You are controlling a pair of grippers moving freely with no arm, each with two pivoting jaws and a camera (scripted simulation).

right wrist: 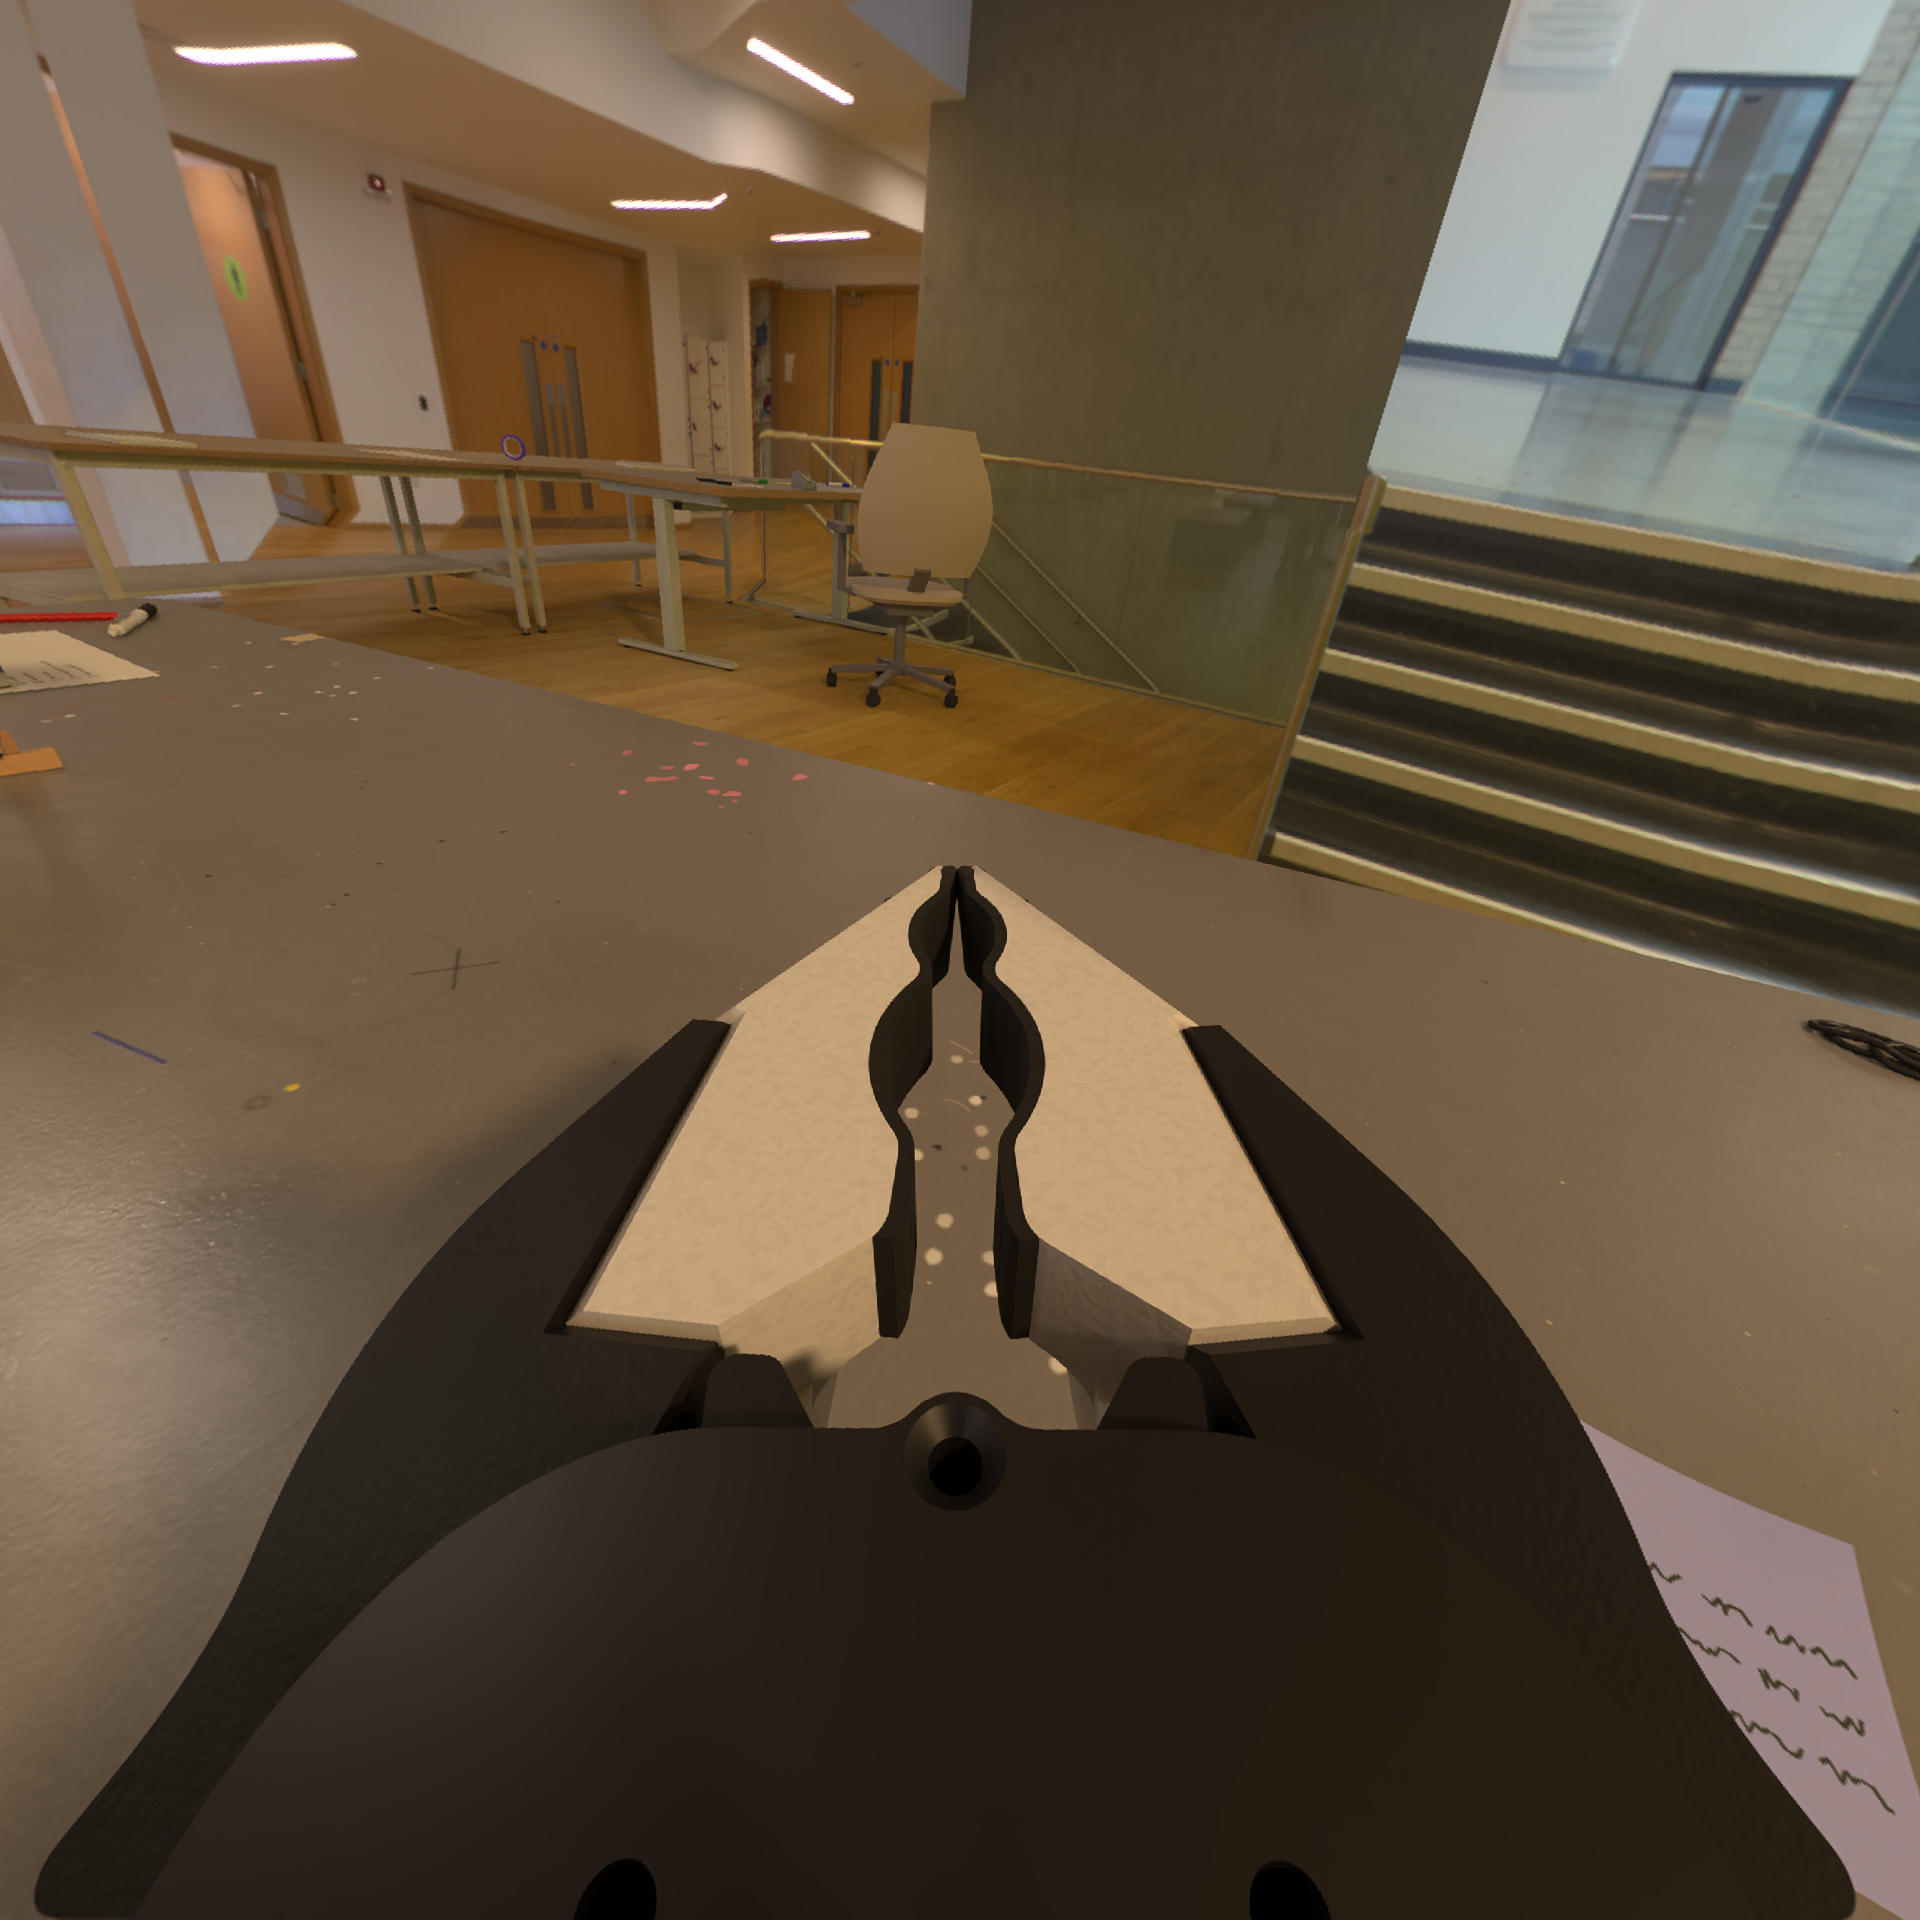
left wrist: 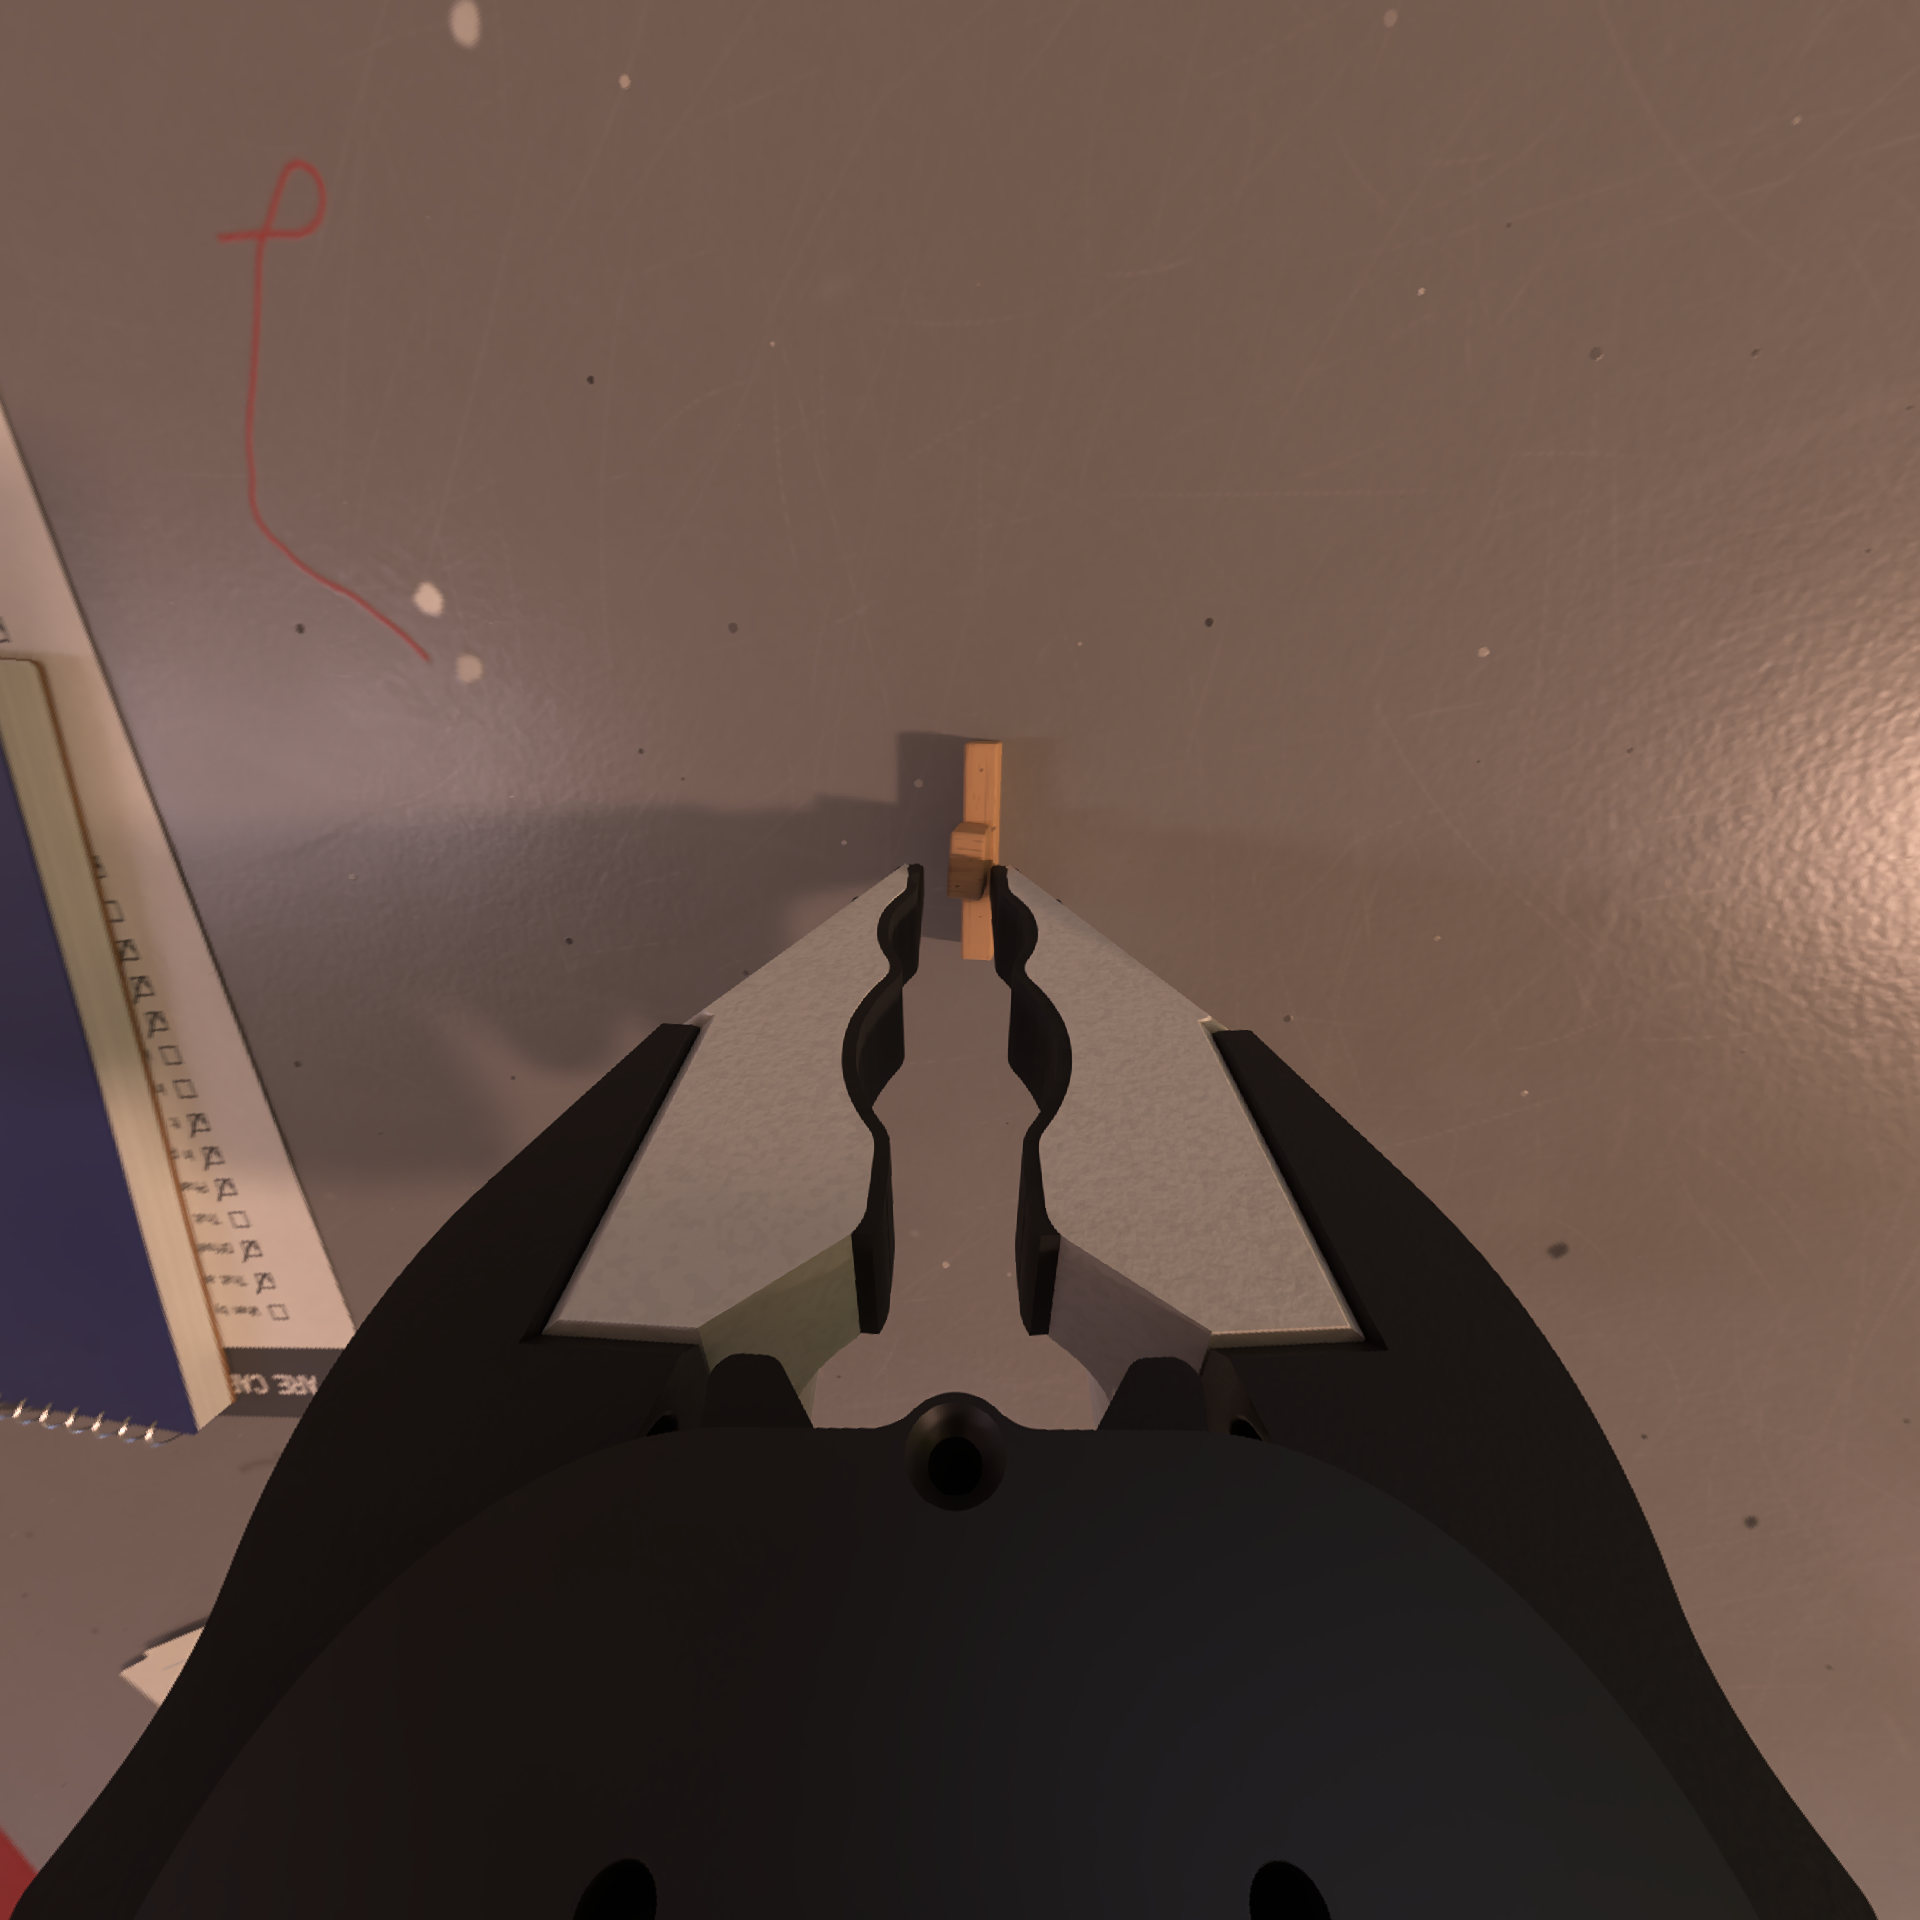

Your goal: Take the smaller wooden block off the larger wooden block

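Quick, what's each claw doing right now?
Left gripper: open, holding nothing, small block just beyond its fingers.
Right gripper: shut, empty.

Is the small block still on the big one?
On. The small block sits on the big block, with the open left tool just short of it.
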